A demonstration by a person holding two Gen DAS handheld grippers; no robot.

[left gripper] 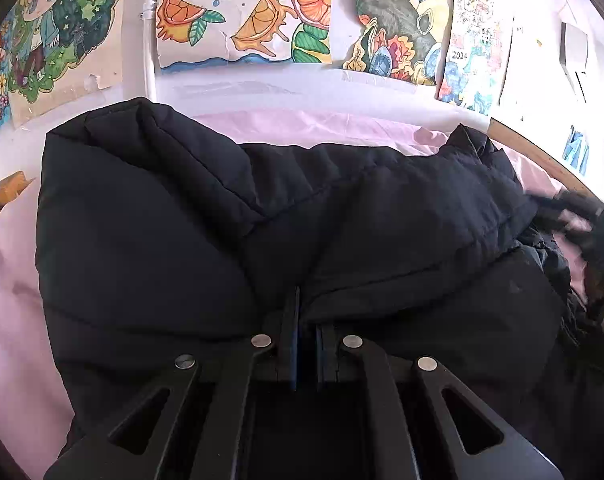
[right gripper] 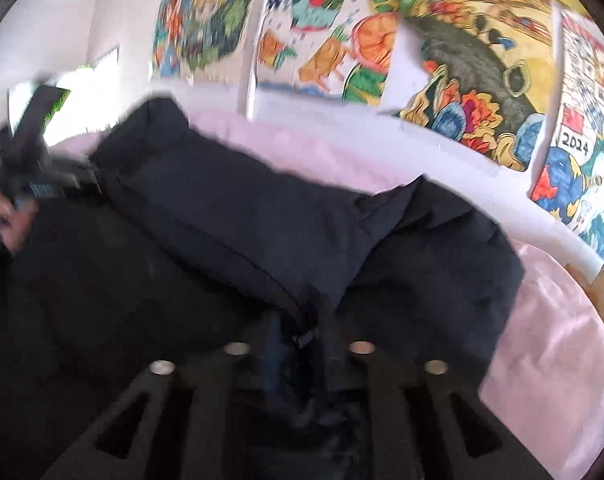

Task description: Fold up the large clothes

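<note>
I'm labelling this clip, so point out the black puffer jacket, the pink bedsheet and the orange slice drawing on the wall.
black puffer jacket [left gripper: 150, 216]: left wrist view, on its quilted left panel.
pink bedsheet [left gripper: 10, 300]: left wrist view, bare patch left of the jacket.
orange slice drawing [left gripper: 258, 20]: left wrist view, on an orange wedge mid-sheet.

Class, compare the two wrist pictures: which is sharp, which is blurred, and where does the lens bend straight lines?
Left wrist view: sharp, black padded coat seams and wall drawings crisp, the bed edge bowed by the fisheye. Right wrist view: motion-smeared throughout, drawings and left gripper streaked; dark vignette in both corners.
</note>
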